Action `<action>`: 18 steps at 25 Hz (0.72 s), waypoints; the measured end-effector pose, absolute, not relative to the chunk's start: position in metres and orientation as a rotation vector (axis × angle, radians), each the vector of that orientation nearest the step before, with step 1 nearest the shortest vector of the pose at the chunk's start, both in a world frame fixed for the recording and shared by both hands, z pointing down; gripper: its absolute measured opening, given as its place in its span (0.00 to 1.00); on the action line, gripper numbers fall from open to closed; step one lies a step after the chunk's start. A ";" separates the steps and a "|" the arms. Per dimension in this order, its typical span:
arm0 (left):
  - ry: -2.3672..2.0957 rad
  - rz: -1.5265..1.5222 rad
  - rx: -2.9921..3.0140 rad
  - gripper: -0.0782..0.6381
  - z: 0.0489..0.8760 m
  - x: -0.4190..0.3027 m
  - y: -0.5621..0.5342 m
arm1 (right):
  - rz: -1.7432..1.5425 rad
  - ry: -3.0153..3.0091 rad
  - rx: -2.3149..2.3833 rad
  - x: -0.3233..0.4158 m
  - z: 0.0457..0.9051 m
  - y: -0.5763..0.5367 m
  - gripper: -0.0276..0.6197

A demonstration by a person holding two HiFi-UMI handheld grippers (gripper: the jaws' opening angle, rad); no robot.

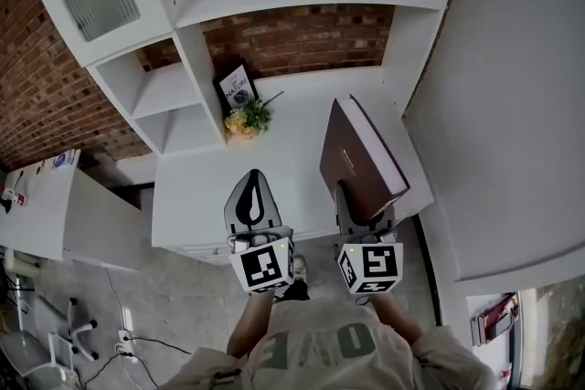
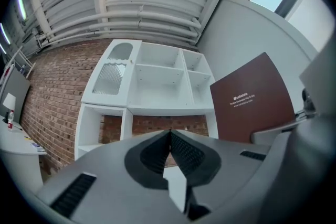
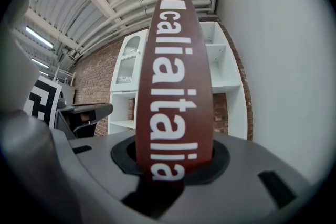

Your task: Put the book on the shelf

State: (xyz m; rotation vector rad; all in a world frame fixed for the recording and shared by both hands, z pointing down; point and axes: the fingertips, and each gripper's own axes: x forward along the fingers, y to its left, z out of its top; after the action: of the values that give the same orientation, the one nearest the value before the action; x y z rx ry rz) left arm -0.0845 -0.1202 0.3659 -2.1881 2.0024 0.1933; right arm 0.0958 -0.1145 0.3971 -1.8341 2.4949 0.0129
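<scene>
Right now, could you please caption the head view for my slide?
Right gripper holds brown book before white shelf unit; left gripper shut.

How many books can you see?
2. A brown book is clamped in the right gripper; a small dark book leans by the yellow flowers on the white shelf unit. Others may be hidden.

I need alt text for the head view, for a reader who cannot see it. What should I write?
Seen from above, the right tool grips a brown book over a white desk, facing a white shelf unit against a brick wall. The left tool beside it is shut and empty; yellow flowers stand on the desk.
</scene>
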 end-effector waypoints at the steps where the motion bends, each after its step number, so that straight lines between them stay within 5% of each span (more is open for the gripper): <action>1: 1.996 0.200 -2.187 0.13 0.362 -0.087 -0.134 | 0.026 2.491 -1.835 0.092 0.393 -0.128 0.28; 18: 1.982 0.124 -2.264 0.13 0.362 -0.103 -0.272 | 0.016 2.497 -1.868 0.060 0.383 -0.279 0.28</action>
State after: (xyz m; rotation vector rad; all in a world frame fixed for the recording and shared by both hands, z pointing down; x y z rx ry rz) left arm -0.1034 -0.2719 0.3624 -2.2638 1.9825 0.1236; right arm 0.0595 -0.2787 0.3826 -1.8685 2.4966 0.0160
